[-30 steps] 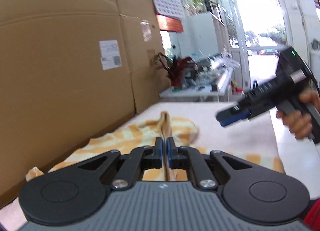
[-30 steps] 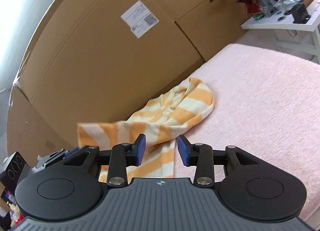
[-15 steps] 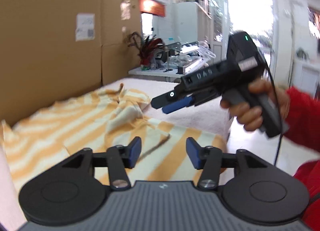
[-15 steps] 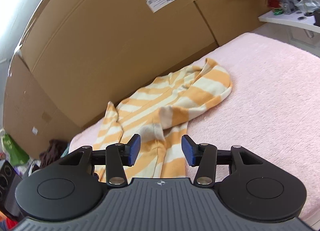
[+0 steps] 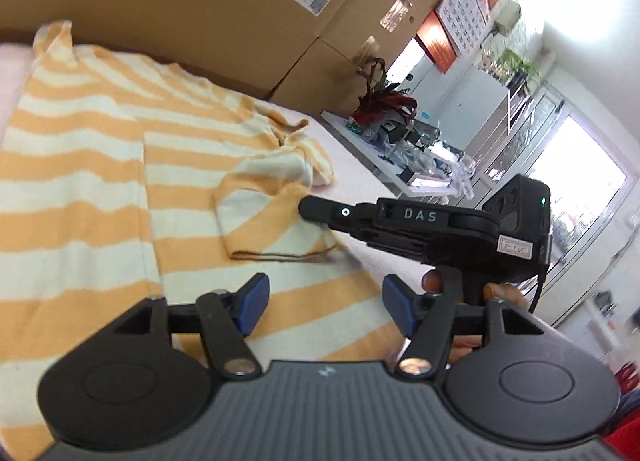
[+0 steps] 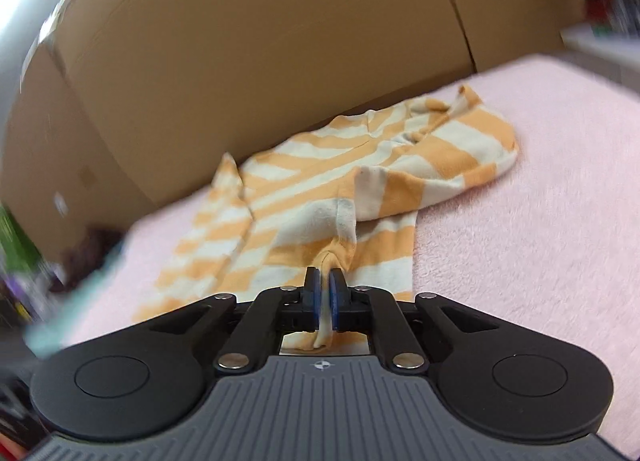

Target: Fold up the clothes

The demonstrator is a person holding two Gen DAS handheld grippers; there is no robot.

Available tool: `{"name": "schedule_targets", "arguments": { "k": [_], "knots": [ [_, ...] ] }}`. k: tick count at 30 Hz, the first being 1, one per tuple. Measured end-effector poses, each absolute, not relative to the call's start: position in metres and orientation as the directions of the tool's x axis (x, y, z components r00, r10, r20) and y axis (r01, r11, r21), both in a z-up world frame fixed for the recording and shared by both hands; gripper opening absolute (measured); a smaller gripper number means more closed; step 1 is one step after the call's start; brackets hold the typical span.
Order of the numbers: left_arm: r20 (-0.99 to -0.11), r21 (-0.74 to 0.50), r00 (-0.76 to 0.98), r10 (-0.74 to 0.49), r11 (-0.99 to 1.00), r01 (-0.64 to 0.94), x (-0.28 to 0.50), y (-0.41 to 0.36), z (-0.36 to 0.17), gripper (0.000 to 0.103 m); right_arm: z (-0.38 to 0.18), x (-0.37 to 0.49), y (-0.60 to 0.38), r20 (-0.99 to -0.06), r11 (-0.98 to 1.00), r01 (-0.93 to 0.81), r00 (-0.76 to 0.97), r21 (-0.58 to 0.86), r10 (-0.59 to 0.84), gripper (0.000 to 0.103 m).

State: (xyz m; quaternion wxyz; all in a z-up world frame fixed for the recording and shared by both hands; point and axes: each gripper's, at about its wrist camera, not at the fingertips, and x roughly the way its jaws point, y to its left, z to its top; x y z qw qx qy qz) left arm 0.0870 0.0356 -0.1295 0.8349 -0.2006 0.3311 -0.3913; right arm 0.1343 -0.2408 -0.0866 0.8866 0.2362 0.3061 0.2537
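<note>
From my left wrist cam the left gripper (image 5: 324, 303) has just been opening, jaws apart over the orange-and-cream striped knit shirt (image 5: 100, 181) with nothing between them, and on the right cam my right gripper (image 6: 325, 293) just closed, pinching a shirt fold between its pads.

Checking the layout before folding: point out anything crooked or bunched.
The striped shirt lies rumpled on the pink blanket: one sleeve is flopped across its body, and the right tool pinches a ridge of cloth.
</note>
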Motion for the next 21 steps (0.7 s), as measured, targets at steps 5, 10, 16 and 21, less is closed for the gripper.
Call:
{"name": "schedule_targets", "arguments": {
  "k": [5,10,16,21],
  "knots": [
    [-0.266,-0.815,0.4,-0.877,0.426,0.393,0.101,0.029,-0.143,0.073,-0.094,0.134,-0.262,-0.277,0.533,-0.234,0.65,0.813,0.707,0.007],
    [-0.19,-0.878,0.375,-0.908,0.328,0.349,0.105,0.014,-0.152,0.077,-0.105,0.136,-0.26,-0.151,0.332,-0.198,0.607,0.922,0.78,0.007],
    [-0.089,-0.935,0.428,-0.899,0.224,0.275,0.112,0.029,-0.162,0.081,-0.112,0.131,-0.266,-0.088,0.252,-0.193,0.602,0.948,0.794,0.007],
    [-0.057,-0.954,0.47,-0.881,0.187,0.235,0.121,0.039,-0.166,0.079,-0.111,0.12,-0.274,-0.089,0.266,-0.204,0.613,0.942,0.785,0.007]
  ]
}}
